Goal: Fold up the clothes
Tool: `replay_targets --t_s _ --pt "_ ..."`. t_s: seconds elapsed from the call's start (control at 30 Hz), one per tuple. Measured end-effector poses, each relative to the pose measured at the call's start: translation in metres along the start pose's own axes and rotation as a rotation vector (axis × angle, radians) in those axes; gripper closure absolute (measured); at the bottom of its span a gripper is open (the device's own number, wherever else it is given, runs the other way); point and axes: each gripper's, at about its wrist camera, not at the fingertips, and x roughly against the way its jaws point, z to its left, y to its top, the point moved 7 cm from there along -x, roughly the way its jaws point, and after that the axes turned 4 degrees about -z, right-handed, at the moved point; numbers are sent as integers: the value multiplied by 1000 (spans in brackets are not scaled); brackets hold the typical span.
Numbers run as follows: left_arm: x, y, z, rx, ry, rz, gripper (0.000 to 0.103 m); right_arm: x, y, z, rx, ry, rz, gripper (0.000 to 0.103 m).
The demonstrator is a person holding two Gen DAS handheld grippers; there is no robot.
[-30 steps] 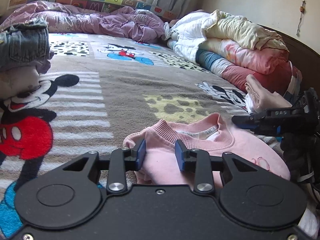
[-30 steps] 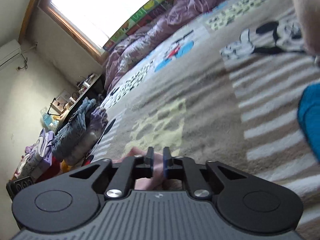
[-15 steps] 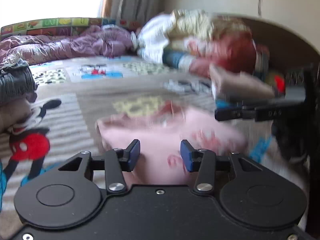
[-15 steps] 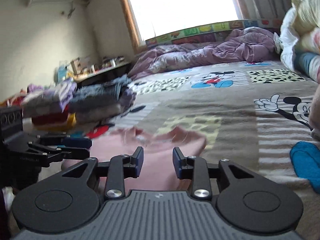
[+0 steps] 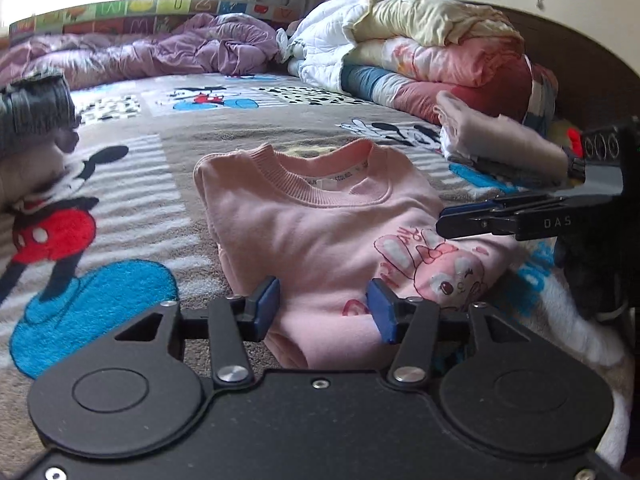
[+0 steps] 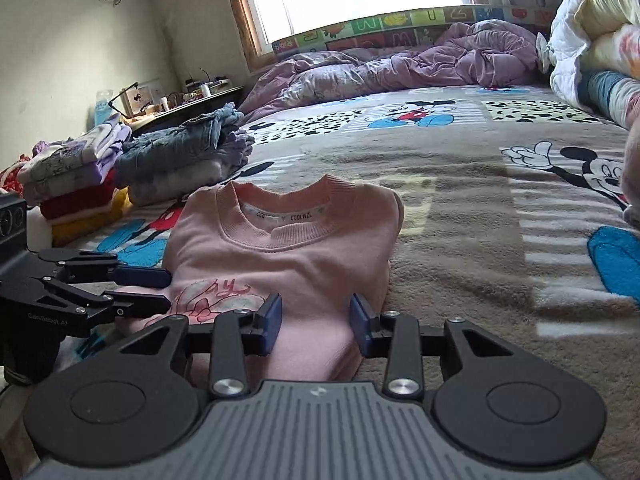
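A pink sweatshirt (image 5: pixel 320 232) lies folded on the cartoon-print blanket, collar away from me and its rabbit print facing up. In the right wrist view the same pink sweatshirt (image 6: pixel 280 248) sits in the middle. My left gripper (image 5: pixel 323 310) is open at its near left hem, blue pads apart with nothing held. My right gripper (image 6: pixel 316 322) is open at the near right hem. Each gripper shows in the other's view: the right gripper (image 5: pixel 452 224) over the shirt's right side, the left gripper (image 6: pixel 160 290) by its left side.
Stacks of folded clothes (image 6: pixel 120 168) stand to the left, with jeans (image 5: pixel 36 112) on top. Rolled quilts and pillows (image 5: pixel 420 64) pile up at the right, and a folded pale garment (image 5: pixel 492 136) lies near them. A purple duvet (image 6: pixel 380 68) lies under the window.
The right gripper was shut on pink fabric a second ago and has opened. Both grippers pulled back toward the near hem, and the sweatshirt now lies flat and folded.
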Motion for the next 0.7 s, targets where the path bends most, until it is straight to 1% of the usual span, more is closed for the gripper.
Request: replay_targets --t_s 0.07,0.1,0.17,0.23,0.27,0.33,0.47,0.53,0.63,0.7 --pt "10 15 -2 22 13 -62 54 7 11 5 36 -9 -48 64" --pt "10 19 -1 22 19 -74 54 10 17 8 66 -18 -70 64" --pt "3 20 1 8 28 -71 54 7 28 12 128 -37 -89 61" --pt "-4 21 3 -6 38 -68 53 -1 36 15 194 -59 -96 53" --pt "-7 21 4 -13 43 -67 53 -5 38 15 213 -65 -96 52" --pt "-14 22 7 -27 52 -64 53 -16 39 14 227 -64 -85 47" --pt "-28 24 11 -56 71 -58 51 -29 38 8 236 -45 -56 46" --pt "-36 25 14 -70 81 -55 49 -36 38 4 241 -37 -43 45" --pt "-42 24 11 -106 93 -48 46 -42 41 -4 229 -23 -36 40" --pt "-43 23 10 -113 94 -45 46 -45 44 -9 217 -11 -33 39"
